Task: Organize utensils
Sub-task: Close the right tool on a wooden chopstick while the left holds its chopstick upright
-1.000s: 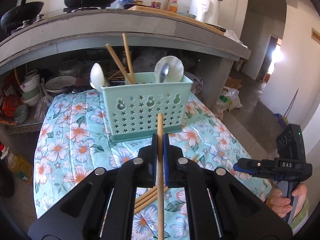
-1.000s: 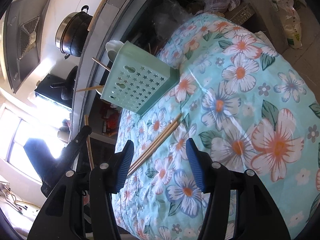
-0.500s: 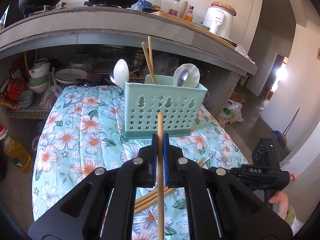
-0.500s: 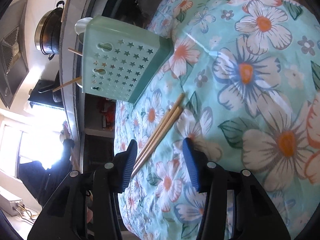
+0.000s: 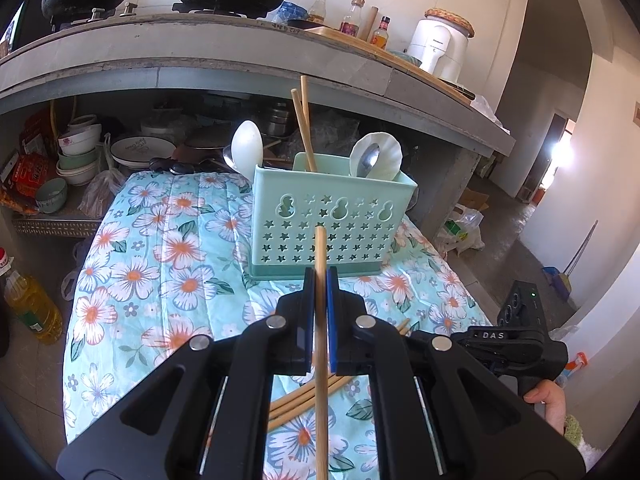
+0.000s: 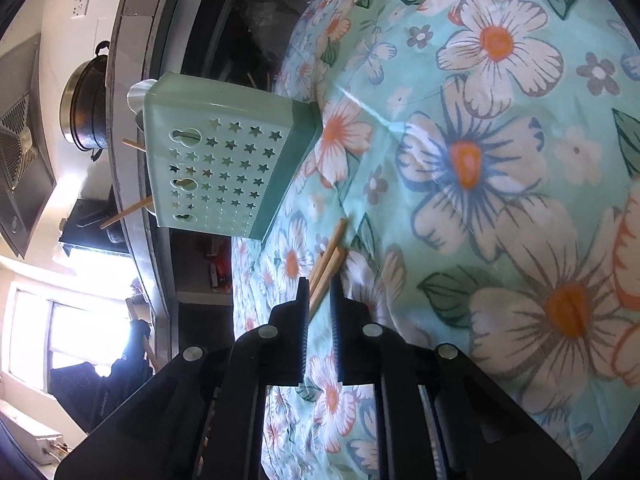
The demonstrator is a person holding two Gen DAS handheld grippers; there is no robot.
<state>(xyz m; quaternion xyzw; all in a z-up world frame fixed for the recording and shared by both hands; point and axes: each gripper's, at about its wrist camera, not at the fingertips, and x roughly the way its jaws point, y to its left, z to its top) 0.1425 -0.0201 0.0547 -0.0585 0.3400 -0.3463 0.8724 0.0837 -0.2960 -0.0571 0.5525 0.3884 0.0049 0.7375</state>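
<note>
A mint-green utensil caddy point(image 5: 332, 224) stands on the floral table; it also shows in the right wrist view point(image 6: 224, 172). It holds two chopsticks point(image 5: 304, 128), a white spoon point(image 5: 247, 148) and a metal spoon point(image 5: 369, 160). My left gripper point(image 5: 320, 280) is shut on a wooden chopstick point(image 5: 320, 256) in front of the caddy, above the table. My right gripper point(image 6: 320, 284) is down at the table with its jaws nearly closed around the loose chopsticks point(image 6: 330, 258), which also lie below the left gripper point(image 5: 304, 396).
The floral tablecloth point(image 5: 160, 248) covers the table. Behind it runs a concrete counter point(image 5: 240, 52) with pots, bottles and a white appliance point(image 5: 440, 48). Bowls and plates point(image 5: 80, 152) sit on the shelf beneath. An oil bottle point(image 5: 32, 304) stands on the floor at left.
My right gripper dropped to the loose chopsticks and its jaws narrowed from wide open to nearly closed around them. My left gripper, still holding its chopstick, rose and drew back slightly.
</note>
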